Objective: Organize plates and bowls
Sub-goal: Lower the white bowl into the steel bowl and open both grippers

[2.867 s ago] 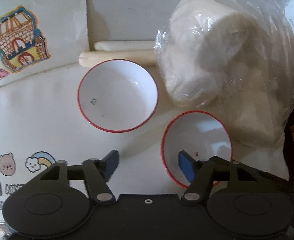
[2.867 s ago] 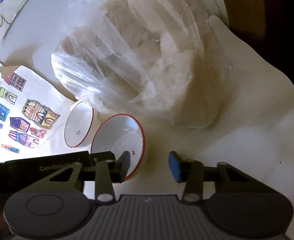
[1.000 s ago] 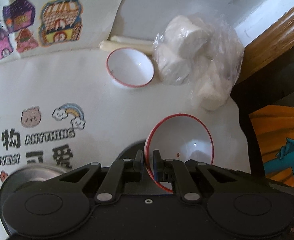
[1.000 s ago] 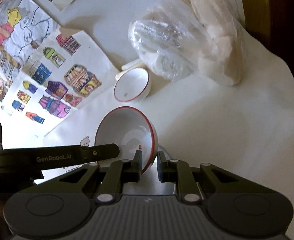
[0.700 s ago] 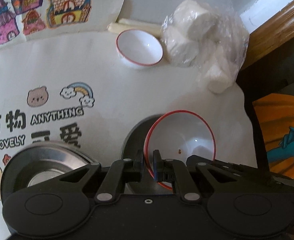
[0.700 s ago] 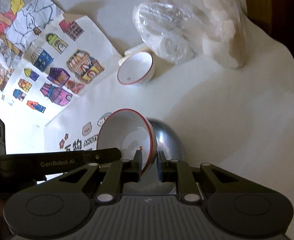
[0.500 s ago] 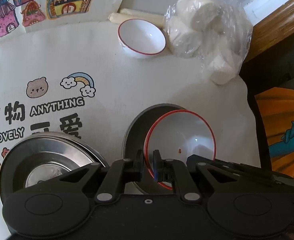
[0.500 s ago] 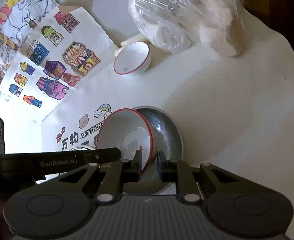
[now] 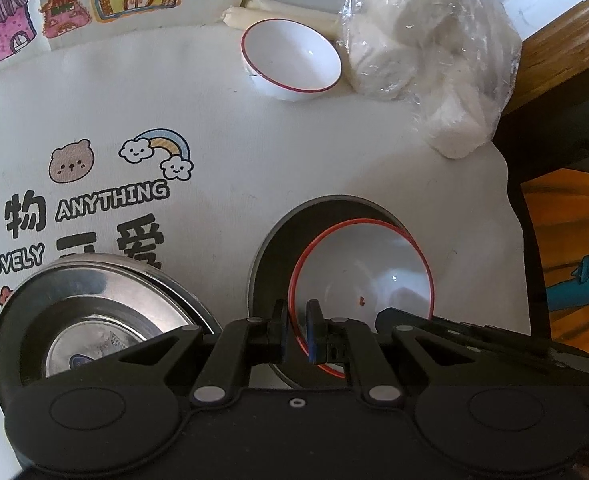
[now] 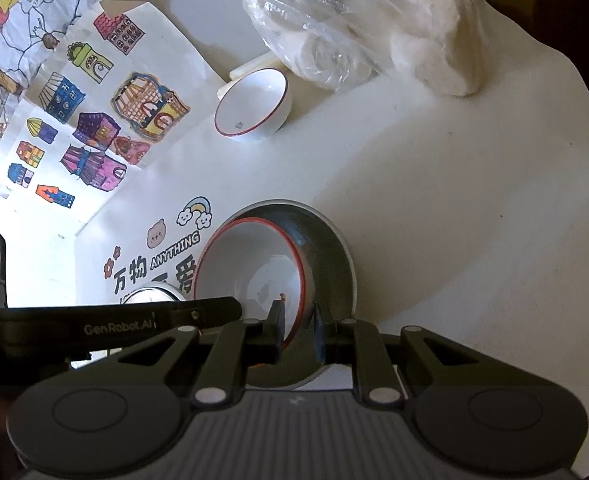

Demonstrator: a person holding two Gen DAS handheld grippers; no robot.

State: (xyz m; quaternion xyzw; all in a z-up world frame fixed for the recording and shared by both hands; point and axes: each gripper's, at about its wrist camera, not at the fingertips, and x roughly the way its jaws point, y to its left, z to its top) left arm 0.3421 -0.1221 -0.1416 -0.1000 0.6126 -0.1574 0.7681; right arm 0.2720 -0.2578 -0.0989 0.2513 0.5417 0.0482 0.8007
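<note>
Left wrist view: bowl over steel dish.
Left gripper and right gripper both clamp its rim; uneven release could tip it.

Near rim of the red-rimmed bowl hidden behind the left hand-held gripper. Steel bowl partly blocked by the same body. Grey plate mostly covered by the bowl. Contents of the plastic bag unclear. Small mark inside the far bowl too small to read.
</note>
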